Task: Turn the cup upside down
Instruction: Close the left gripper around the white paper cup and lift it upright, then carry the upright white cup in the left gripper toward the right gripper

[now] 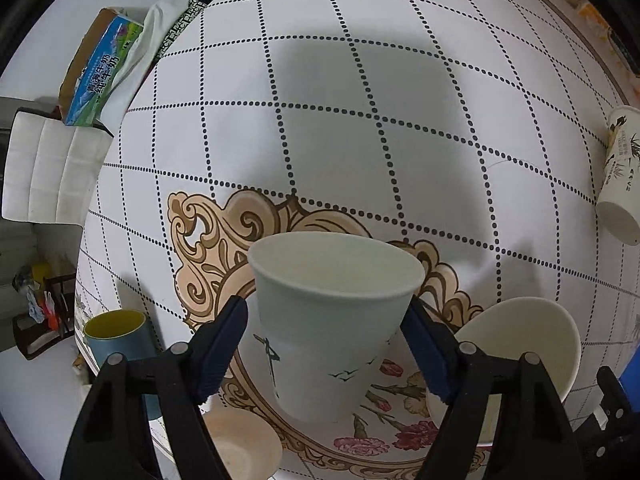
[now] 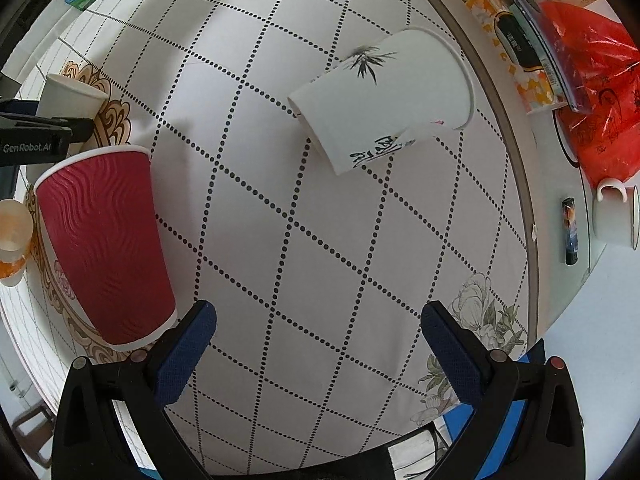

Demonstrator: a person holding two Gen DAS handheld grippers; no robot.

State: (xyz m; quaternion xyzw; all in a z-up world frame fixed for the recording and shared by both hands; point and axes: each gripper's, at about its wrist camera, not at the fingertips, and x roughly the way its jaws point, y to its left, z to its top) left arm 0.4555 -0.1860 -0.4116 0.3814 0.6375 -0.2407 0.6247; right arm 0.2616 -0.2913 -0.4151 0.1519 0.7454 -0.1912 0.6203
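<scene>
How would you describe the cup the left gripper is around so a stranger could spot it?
Start at the tan scrollwork medallion on the tablecloth. Over it, between the left gripper fingers, is an upright white paper cup. Only it carries small flying birds.

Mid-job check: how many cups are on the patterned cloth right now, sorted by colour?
White: 2, the bird-print white cup and the bamboo-print white cup
Red: 1, the red ripple cup
Teal: 1, the teal cup
Beige: 1, the small beige cup
Total: 5
</scene>
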